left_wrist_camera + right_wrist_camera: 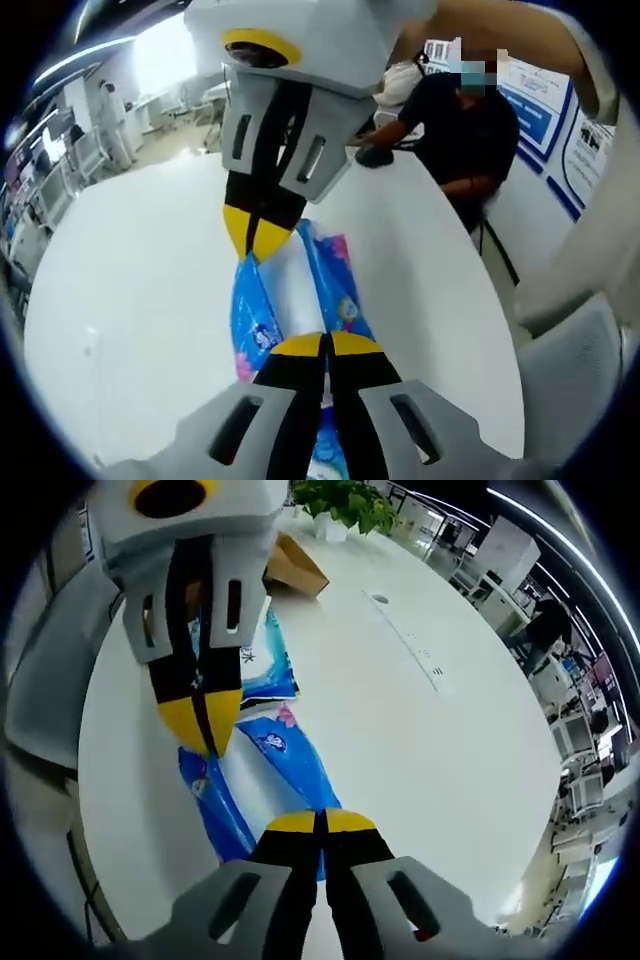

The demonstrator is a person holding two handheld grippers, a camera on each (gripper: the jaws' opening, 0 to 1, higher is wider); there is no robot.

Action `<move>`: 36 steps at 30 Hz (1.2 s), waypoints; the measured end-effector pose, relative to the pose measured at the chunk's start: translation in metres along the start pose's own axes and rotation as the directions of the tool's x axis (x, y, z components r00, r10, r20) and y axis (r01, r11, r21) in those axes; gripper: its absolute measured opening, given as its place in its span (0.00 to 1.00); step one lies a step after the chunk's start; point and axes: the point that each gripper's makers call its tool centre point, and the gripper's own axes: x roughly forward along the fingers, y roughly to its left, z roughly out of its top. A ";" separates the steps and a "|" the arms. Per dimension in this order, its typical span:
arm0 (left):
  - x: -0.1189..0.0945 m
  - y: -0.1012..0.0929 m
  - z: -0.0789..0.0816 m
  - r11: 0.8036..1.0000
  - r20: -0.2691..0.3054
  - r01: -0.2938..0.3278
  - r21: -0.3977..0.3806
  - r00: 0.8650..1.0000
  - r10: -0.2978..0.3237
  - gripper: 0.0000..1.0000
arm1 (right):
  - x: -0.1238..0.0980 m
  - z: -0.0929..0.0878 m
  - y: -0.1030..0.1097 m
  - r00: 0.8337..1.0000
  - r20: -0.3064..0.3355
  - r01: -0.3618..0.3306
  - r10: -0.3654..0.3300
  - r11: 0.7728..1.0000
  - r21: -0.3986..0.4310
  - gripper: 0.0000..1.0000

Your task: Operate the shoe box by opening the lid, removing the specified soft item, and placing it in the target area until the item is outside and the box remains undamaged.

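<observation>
A soft blue tissue pack (335,280) with a white band and pink flowers hangs stretched between my two grippers above the white table. In the left gripper view my left gripper (325,345) is shut on its near end, and my right gripper (258,245) comes down from the top, shut on its far end. The right gripper view has the same pack (295,755), with my right gripper (320,822) shut on it and my left gripper (205,735) pinching the other end. A brown cardboard box (297,568) lies behind, partly hidden by the left gripper.
A second blue and white pack (268,665) lies on the round white table (440,770) near the box. A potted plant (345,505) stands at the far edge, and a slot strip (415,650) runs along the top. A person in dark clothes (465,130) sits at the table's rim (120,300).
</observation>
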 end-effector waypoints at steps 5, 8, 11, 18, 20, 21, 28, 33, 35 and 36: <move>0.008 0.003 -0.009 1.000 -0.008 -0.001 -0.021 1.000 0.001 0.00 | 0.011 -0.005 0.001 1.000 -0.002 0.004 -0.004 1.000 0.016 0.00; 0.010 0.006 -0.015 1.000 -0.013 -0.008 -0.029 1.000 0.008 0.00 | 0.017 -0.007 0.001 1.000 -0.005 0.003 -0.003 1.000 0.017 0.00; 0.011 0.009 -0.018 0.999 -0.011 -0.011 -0.051 1.000 0.011 0.00 | 0.020 -0.006 0.001 1.000 -0.007 0.006 -0.006 1.000 0.017 0.00; 0.011 0.012 -0.018 0.999 -0.006 -0.017 -0.048 1.000 0.017 0.00 | 0.022 -0.008 -0.004 1.000 -0.008 0.019 -0.019 0.999 0.031 0.00; 0.011 0.012 -0.018 0.999 -0.006 -0.019 -0.042 1.000 0.019 0.00 | 0.022 -0.009 -0.003 1.000 -0.010 0.018 -0.018 0.999 0.037 0.00; 0.011 0.012 -0.019 0.999 -0.007 -0.023 -0.040 1.000 0.022 0.00 | 0.022 -0.009 -0.003 1.000 -0.011 0.019 -0.019 0.999 0.039 0.00; 0.006 0.012 -0.016 0.999 -0.006 -0.048 -0.004 0.999 0.048 0.01 | 0.020 -0.009 -0.002 0.999 -0.021 0.033 -0.032 0.998 0.046 0.03; -0.007 0.014 -0.018 0.998 -0.009 -0.064 0.011 0.998 0.064 0.06 | 0.012 -0.004 -0.006 0.998 -0.017 0.060 -0.059 0.997 0.057 0.08; -0.013 0.013 -0.019 0.997 -0.008 -0.072 0.012 0.997 0.072 0.07 | 0.009 -0.002 -0.006 0.998 -0.018 0.064 -0.063 0.996 0.064 0.08; -0.016 0.013 -0.019 0.997 -0.007 -0.075 0.012 0.997 0.075 0.08 | 0.008 -0.001 -0.005 0.998 -0.019 0.065 -0.063 0.996 0.068 0.09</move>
